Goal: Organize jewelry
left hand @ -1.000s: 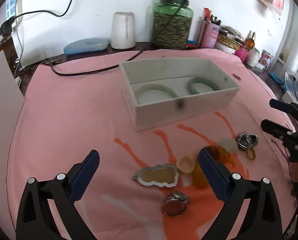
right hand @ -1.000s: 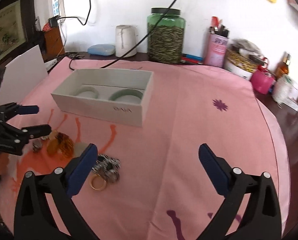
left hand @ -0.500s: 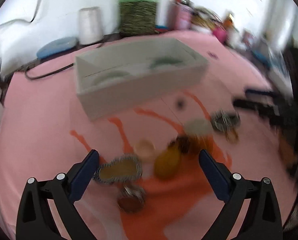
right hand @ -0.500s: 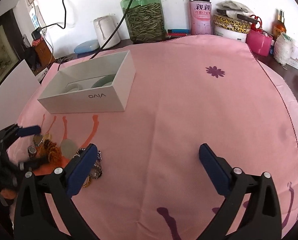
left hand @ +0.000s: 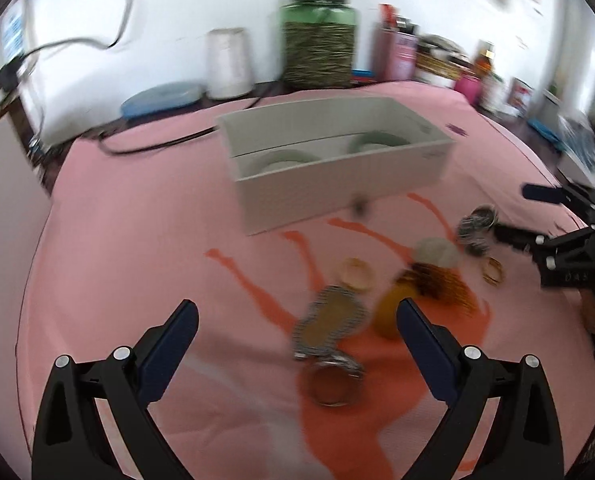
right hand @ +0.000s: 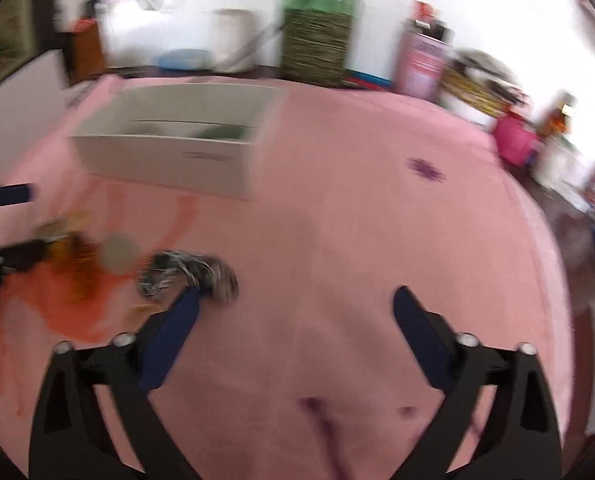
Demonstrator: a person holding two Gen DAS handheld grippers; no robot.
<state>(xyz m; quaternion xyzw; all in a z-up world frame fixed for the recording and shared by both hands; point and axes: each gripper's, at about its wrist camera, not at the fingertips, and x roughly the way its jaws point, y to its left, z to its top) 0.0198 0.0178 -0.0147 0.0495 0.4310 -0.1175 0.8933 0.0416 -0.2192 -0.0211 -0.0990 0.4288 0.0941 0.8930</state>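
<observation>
The jewelry [left hand: 381, 296] lies scattered on the pink cloth [left hand: 137, 240] in front of the white box [left hand: 337, 184], which has two bangles [left hand: 281, 160] inside. The left gripper [left hand: 297, 320] hovers wide over it; the right gripper [right hand: 295, 304] is closing, nothing between its jaws, one finger beside a silver chain [right hand: 193, 272]
</observation>
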